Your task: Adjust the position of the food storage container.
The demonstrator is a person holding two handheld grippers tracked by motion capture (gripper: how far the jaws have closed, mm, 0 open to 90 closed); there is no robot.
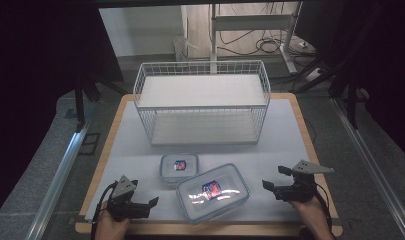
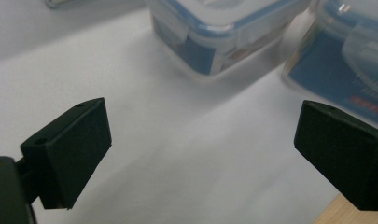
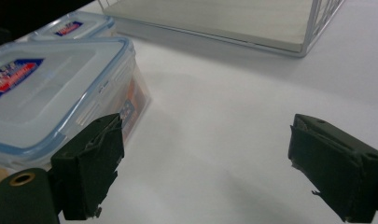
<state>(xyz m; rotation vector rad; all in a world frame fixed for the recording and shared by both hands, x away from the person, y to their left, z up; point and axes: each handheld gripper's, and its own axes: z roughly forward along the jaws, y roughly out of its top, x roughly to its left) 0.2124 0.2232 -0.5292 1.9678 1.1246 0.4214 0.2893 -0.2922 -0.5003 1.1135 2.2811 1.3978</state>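
In the high view, the large lidded plastic container (image 1: 213, 192) lies at the near edge of the white mat (image 1: 290, 145), between the left gripper (image 1: 149, 202) and the right gripper (image 1: 268, 185). The small lidded container (image 1: 179, 167) sits just beyond it, and the white wire rack (image 1: 202, 102) stands farther off.

In the left gripper view, that gripper's jaws stand wide apart and empty, both containers lying ahead of them.

In the right gripper view, the jaws gape, holding nothing; the large container lies just left of the left jaw.
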